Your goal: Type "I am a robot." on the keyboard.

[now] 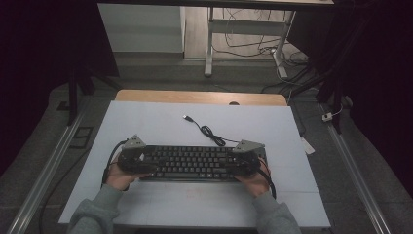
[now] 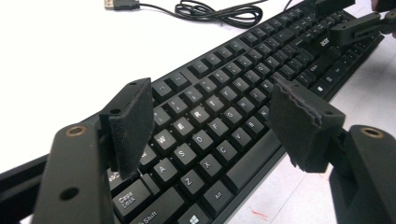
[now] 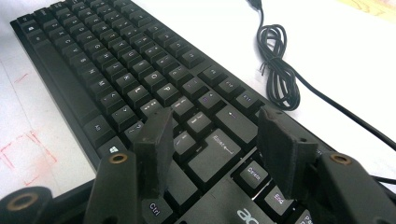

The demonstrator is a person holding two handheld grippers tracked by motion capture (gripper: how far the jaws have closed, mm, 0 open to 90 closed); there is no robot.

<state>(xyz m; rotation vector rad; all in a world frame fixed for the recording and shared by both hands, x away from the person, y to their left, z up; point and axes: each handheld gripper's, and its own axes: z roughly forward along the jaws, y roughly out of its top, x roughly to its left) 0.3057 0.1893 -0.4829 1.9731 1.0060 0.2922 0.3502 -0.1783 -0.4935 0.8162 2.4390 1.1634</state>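
Left gripper (image 2: pixel 210 116) at 9 o'clock of flat black plastic keyboard (image 1: pixel 192 162), jaws wide, nothing gripped. Right gripper (image 3: pixel 212 147) at 3 o'clock, jaws apart above keys, nothing held.

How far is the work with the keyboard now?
Done: the keyboard lies flat on the white table. In hand: the left gripper and right gripper hover open above its two ends, gripping nothing. Left: the cable still lies loose behind it.
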